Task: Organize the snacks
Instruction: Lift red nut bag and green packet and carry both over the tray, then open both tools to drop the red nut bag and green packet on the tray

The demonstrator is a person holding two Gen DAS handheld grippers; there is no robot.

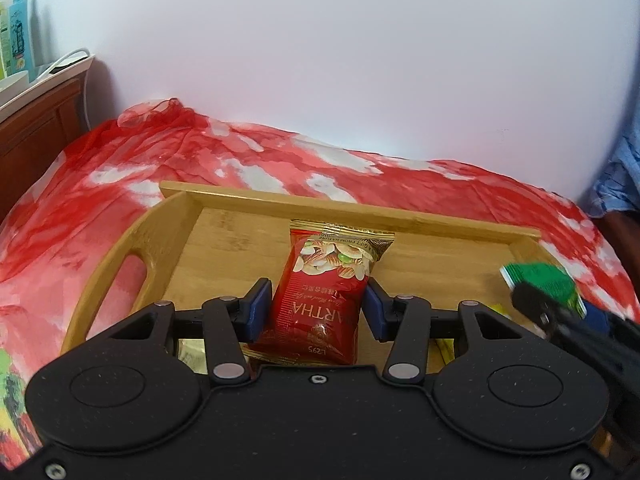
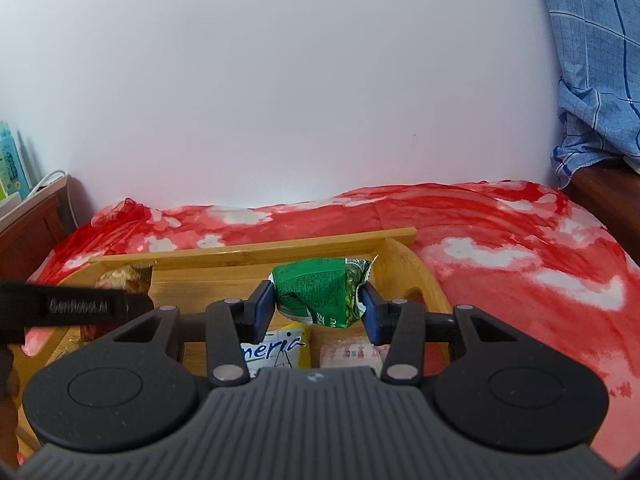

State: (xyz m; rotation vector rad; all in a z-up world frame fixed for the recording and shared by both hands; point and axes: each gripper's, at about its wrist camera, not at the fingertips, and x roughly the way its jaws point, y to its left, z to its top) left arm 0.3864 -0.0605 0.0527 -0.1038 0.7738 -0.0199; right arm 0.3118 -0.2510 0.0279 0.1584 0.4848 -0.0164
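Two hand-held grippers work over a wooden tray (image 1: 240,236) that sits on a surface covered with a red and white cloth (image 1: 120,168), in front of a plain white wall (image 1: 340,60).

In the left wrist view, the left gripper (image 1: 319,304) pinches a red nut packet (image 1: 324,292) between its blue pads (image 1: 259,308). The packet points away from the camera, its gold-trimmed far end lying over the bare tray floor near the far wall of the tray. A cut-out handle shows in the tray's left end wall. At the right edge, blurred, the right gripper (image 1: 544,300) holds a green packet (image 1: 540,280) above the tray's right end.

In the right wrist view, the right gripper (image 2: 319,304) squeezes that crumpled green packet (image 2: 324,292) between its blue pads (image 2: 264,304), holding it inside the tray (image 2: 256,250), near the far wall. Beneath it on the tray floor lie a white and yellow packet (image 2: 280,346) with blue lettering and, just beside it on the right, a pale pink packet (image 2: 350,354). A black strap crosses the left side of this view, partly hiding the nut packet (image 2: 120,280).

A wooden cabinet (image 1: 36,120) with bottles on top stands at far left, and blue checked fabric (image 2: 592,60) hangs at far right.
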